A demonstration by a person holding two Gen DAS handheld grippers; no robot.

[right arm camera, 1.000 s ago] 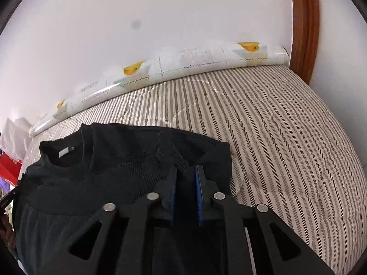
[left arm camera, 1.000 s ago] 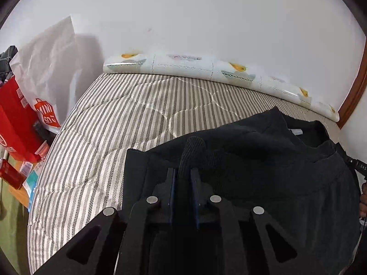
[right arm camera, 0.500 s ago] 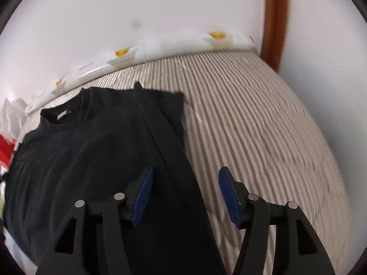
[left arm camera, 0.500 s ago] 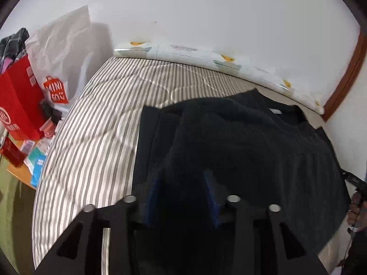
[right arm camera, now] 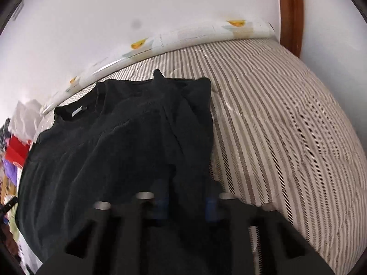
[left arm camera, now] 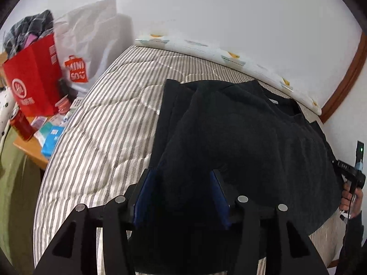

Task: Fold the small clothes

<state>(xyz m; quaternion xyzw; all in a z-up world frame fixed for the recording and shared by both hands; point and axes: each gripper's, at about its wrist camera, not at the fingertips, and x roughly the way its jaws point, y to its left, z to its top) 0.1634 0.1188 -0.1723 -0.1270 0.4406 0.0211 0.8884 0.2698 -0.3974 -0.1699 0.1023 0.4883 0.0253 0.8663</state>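
Note:
A black sweater (left arm camera: 240,137) lies flat on the striped mattress (left arm camera: 110,137), collar with a white label toward the wall and both sleeves folded inward. My left gripper (left arm camera: 181,197) hovers over its near left part. Its jaws are opening, and the blue pads (left arm camera: 142,197) stand wide apart with cloth lying loose between them. In the right wrist view the sweater (right arm camera: 126,149) fills the left half. My right gripper (right arm camera: 185,204) is blurred over the sweater's right side. Its jaws are closing, the pads are still apart, and dark cloth lies between them.
A rolled patterned mat (left arm camera: 229,57) lines the wall behind the mattress. Left of the bed a side table (left arm camera: 29,146) carries a red bag (left arm camera: 32,78), a white shopping bag (left arm camera: 91,45), a can and boxes. A wooden door frame (right arm camera: 291,11) stands at the right.
Both grippers let go of the pinched sleeve cloth and drew back toward the near end of the sweater. The left jaws spread apart. The right jaws spread wide, then narrowed.

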